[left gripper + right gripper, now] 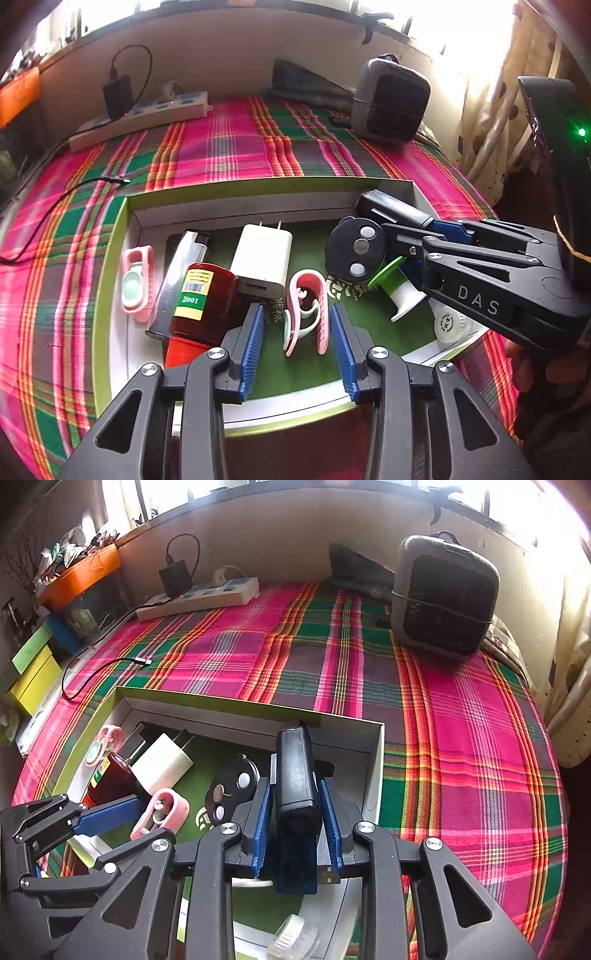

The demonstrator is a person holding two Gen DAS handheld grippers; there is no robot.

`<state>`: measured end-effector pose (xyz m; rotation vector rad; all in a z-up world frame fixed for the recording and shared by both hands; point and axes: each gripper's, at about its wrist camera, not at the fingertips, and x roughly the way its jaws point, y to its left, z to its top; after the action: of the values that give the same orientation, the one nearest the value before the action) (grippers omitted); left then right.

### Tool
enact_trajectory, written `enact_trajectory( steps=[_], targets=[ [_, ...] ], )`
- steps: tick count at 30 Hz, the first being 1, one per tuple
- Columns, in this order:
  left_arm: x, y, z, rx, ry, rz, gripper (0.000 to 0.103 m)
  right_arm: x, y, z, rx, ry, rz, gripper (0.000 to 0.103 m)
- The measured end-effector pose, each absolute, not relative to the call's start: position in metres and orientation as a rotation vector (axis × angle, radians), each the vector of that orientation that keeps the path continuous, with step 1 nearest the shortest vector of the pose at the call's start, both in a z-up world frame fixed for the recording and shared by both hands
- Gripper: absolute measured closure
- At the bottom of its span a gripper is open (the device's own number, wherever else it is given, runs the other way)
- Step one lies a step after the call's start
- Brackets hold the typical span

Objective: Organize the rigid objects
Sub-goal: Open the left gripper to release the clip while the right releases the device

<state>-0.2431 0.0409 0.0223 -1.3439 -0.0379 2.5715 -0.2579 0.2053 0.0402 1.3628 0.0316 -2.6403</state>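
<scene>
A green-rimmed open box [122, 236] on the plaid cloth holds several small things: a pink clip [308, 312], a second pink clip [135, 284], a white charger [260, 266], a red bottle [207, 299], a lighter [183, 273], a black disc [356, 249] and a green-white spool [399, 291]. My left gripper [297, 334] is open, its jaws on either side of the pink clip, apart from it. My right gripper [295, 812] is shut on a black rectangular device [295, 775] held over the box's right corner [373, 771]; it also shows in the left wrist view [399, 212].
A white power strip [201, 596] with a black adapter lies at the back left. A grey fan heater [445, 596] stands at the back right. A loose black cable [107, 664] lies left of the box. A tape roll [293, 936] sits near the box's front.
</scene>
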Motion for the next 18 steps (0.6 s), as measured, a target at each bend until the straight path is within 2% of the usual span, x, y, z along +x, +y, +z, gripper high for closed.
enact_trajectory(
  steps=[5,18],
  targets=[
    [-0.235,0.041,0.028,-1.33,-0.026,2.605,0.067,-0.249,0.206,0.047,1.331,0.022,-2.675,0.07],
    [-0.202,0.037,0.048,-1.275,-0.016,2.71,0.067,-0.204,0.202,0.07,1.227,0.005,-2.788,0.069]
  ],
)
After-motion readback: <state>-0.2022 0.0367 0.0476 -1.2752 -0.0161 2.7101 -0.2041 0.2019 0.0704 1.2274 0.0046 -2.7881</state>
